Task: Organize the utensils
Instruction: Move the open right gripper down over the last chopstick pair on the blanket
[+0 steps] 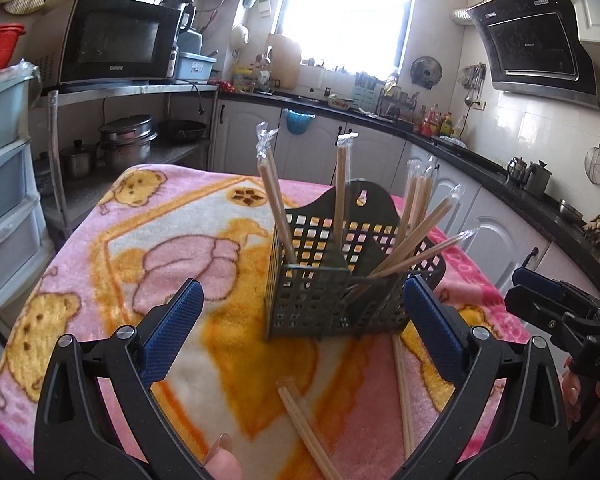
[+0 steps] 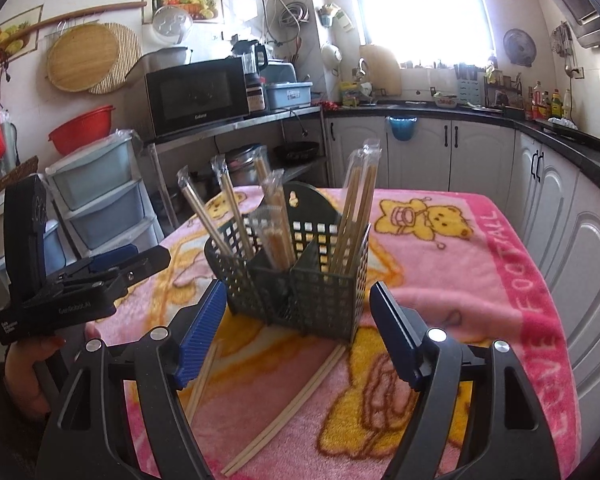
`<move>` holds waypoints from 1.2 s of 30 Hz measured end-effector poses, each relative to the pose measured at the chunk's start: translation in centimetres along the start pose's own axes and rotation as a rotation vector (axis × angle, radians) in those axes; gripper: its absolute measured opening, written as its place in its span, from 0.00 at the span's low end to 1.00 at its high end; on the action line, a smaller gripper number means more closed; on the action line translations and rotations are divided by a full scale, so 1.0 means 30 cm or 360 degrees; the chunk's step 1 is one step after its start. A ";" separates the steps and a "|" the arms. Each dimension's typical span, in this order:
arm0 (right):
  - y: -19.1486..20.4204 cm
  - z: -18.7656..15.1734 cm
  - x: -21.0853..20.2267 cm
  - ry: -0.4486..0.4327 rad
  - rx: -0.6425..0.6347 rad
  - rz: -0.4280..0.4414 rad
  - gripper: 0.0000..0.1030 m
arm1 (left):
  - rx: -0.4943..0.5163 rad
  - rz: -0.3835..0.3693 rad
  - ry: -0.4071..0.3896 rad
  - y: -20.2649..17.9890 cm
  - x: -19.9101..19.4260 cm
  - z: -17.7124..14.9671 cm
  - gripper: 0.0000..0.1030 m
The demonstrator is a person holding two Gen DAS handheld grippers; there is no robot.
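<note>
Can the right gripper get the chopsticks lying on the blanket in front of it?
Probably yes. The right gripper is open and empty, and the loose chopsticks lie flat on the blanket just below it. The holder stands behind them, not in the way.

A bright window above the far counter floods this small kitchen with daylight and washes out the view outside. White tiles cover the walls. White cabinets with dark handles run under a black counter that bends round the right side. A black range hood hangs on the right wall. On the left, a steel shelf rack carries a black microwave, with pots on its lower shelf. Pale plastic drawers stand beside it, a red basin on top. Round woven trays hang on the wall. A pink cartoon-bear blanket covers the tabletop.
</note>
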State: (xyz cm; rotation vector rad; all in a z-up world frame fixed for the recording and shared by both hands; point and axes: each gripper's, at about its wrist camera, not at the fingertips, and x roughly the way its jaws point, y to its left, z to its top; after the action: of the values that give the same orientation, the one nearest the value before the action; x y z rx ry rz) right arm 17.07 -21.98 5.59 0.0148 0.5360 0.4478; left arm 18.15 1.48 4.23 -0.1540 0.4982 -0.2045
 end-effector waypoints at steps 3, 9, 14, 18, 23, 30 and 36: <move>0.010 -0.019 0.012 0.0036 -0.0006 0.0008 0.70 | 0.0007 0.0007 0.0026 0.008 0.002 -0.016 0.90; 0.020 -0.056 0.040 0.0108 -0.0016 0.0016 0.70 | 0.0005 0.0000 0.0112 0.025 0.014 -0.053 0.90; 0.017 -0.089 0.060 0.0159 -0.0013 0.0011 0.70 | 0.0011 -0.0006 0.0186 0.033 0.026 -0.094 0.90; 0.001 -0.117 0.087 0.0220 0.0020 -0.0008 0.70 | -0.0024 -0.0017 0.0265 0.052 0.046 -0.124 0.90; -0.013 -0.143 0.113 0.0273 0.0038 -0.0038 0.70 | -0.0032 -0.0014 0.0352 0.063 0.079 -0.164 0.90; -0.029 -0.175 0.144 0.0324 0.0045 -0.0057 0.69 | -0.0046 -0.0042 0.0458 0.069 0.121 -0.208 0.90; -0.064 -0.197 0.193 0.0390 0.0092 -0.0084 0.69 | -0.0052 -0.0109 0.0553 0.060 0.162 -0.232 0.88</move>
State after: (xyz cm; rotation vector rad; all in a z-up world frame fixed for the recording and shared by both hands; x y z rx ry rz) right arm 19.37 -21.92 -2.58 0.0009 0.7882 0.3845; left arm 19.19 1.42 -4.39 -0.1682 0.8428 -0.2925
